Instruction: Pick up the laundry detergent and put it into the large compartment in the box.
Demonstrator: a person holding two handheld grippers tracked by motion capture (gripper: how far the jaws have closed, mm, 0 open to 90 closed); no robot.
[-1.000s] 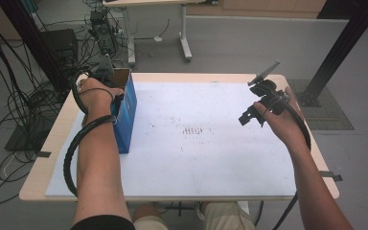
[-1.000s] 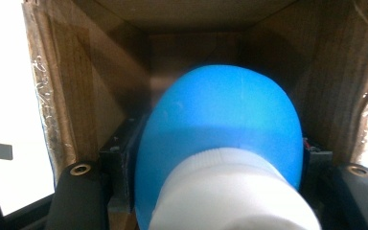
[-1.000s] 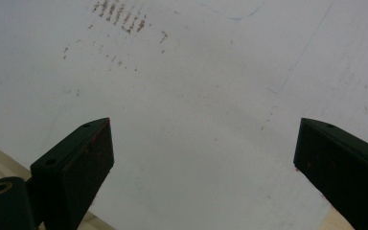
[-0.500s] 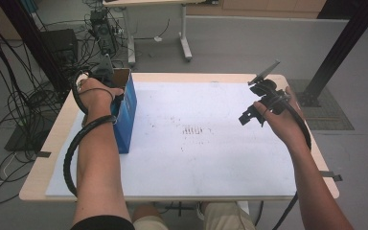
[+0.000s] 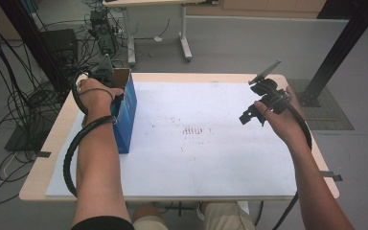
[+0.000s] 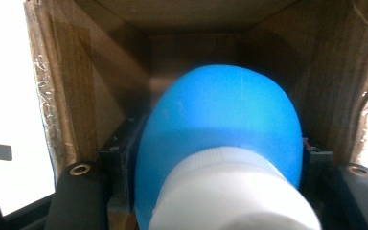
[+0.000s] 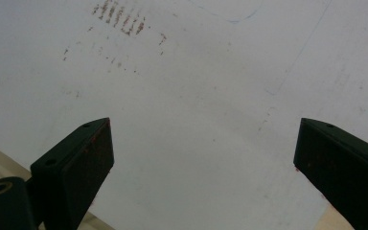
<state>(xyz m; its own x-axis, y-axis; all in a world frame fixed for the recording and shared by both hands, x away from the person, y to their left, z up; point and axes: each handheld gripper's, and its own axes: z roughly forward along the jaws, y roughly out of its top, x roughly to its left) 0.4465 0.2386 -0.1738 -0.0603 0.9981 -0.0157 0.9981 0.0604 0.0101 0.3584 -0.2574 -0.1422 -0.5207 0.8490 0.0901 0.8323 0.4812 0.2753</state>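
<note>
A blue box (image 5: 127,115) with a brown cardboard inside stands upright at the table's left edge. My left gripper (image 6: 218,153) reaches down into it, shut on a blue bottle (image 6: 220,110) with a white cap (image 6: 230,191); the cardboard walls (image 6: 100,86) close in around it. In the high view the left hand (image 5: 93,91) covers the box's open top and hides the jaws. My right gripper (image 5: 253,117) hovers over the table's right side, and in the right gripper view it (image 7: 203,158) stands open with nothing between its jaws.
A white sheet (image 5: 196,158) covers most of the wooden table (image 5: 48,158), with faint reddish marks (image 5: 191,130) at its middle. Cables and equipment (image 5: 100,28) lie on the floor beyond the far left corner. A black post (image 5: 340,48) stands at the right.
</note>
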